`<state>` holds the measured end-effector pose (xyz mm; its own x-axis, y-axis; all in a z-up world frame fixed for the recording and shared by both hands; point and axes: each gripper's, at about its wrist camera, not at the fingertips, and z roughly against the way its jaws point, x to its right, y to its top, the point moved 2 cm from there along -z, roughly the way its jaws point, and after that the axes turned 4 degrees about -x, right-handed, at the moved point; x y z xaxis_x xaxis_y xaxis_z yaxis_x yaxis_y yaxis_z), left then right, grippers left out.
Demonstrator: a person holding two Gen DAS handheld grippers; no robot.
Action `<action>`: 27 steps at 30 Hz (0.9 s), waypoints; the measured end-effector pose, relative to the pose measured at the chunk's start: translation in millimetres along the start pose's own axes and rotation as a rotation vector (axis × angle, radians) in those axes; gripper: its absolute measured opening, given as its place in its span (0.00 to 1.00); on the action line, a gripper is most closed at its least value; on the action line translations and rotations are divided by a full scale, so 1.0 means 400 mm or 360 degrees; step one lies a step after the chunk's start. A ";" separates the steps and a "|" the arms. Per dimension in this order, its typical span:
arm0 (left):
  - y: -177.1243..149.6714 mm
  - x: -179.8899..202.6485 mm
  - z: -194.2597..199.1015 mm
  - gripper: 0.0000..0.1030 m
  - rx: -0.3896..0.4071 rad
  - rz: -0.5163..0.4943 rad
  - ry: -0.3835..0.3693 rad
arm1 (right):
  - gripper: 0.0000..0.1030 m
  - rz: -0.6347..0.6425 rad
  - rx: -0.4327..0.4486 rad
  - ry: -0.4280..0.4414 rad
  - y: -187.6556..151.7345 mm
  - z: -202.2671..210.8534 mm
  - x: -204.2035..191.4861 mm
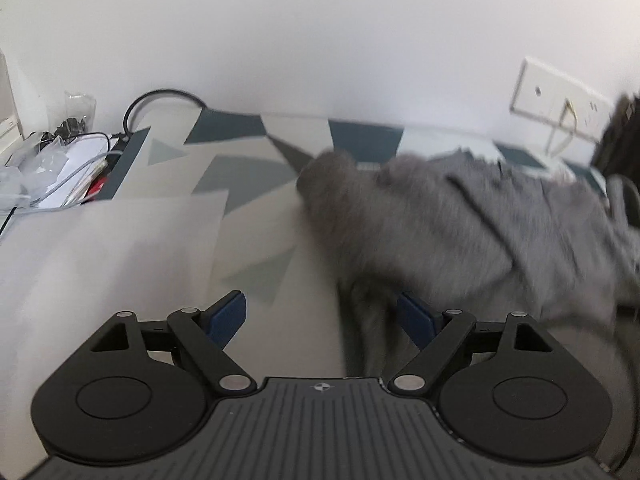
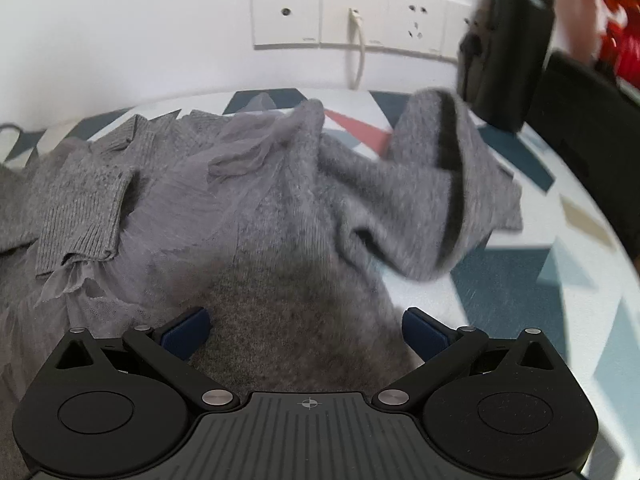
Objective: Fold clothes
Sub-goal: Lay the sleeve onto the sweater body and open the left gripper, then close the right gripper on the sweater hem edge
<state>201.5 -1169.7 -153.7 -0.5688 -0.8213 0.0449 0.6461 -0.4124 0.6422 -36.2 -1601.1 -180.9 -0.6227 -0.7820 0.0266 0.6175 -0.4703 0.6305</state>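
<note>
A grey knitted sweater (image 2: 280,216) with sheer grey mesh trim (image 2: 244,148) lies crumpled on a table with a geometric-patterned cloth (image 2: 520,272). One ribbed sleeve (image 2: 80,208) rests folded across its left side; another sleeve (image 2: 444,184) is blurred and raised at the right. My right gripper (image 2: 306,330) is open just above the sweater's body, holding nothing. In the left wrist view the same sweater (image 1: 460,232) is a blurred heap at the right. My left gripper (image 1: 322,316) is open at the sweater's left edge, its right finger (image 1: 416,316) against the fabric.
A black bottle (image 2: 508,44) stands at the table's far right by the wall sockets (image 2: 352,16) with a plugged white cable (image 2: 360,52). A dark bag (image 2: 588,120) lies beyond it. Cables and plastic-wrapped clutter (image 1: 60,164) fill the far left.
</note>
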 end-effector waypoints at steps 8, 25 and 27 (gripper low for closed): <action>-0.027 0.029 -0.034 0.82 0.0036 -0.0013 0.0022 | 0.97 0.0399 0.0302 0.0258 0.081 0.085 -0.151; -0.056 0.001 -0.066 1.00 0.0085 0.0027 0.0074 | 0.45 0.0537 0.0030 0.0595 0.080 -0.039 -0.328; -0.061 0.000 -0.064 1.00 0.0113 0.0034 0.0072 | 0.45 0.0497 0.0024 0.0601 0.083 -0.044 -0.321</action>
<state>198.6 -1169.8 -188.8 -0.5307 -0.8472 0.0255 0.6192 -0.3669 0.6943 73.0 -1523.5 -177.1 -0.1893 -0.9797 -0.0654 0.7382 -0.1859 0.6484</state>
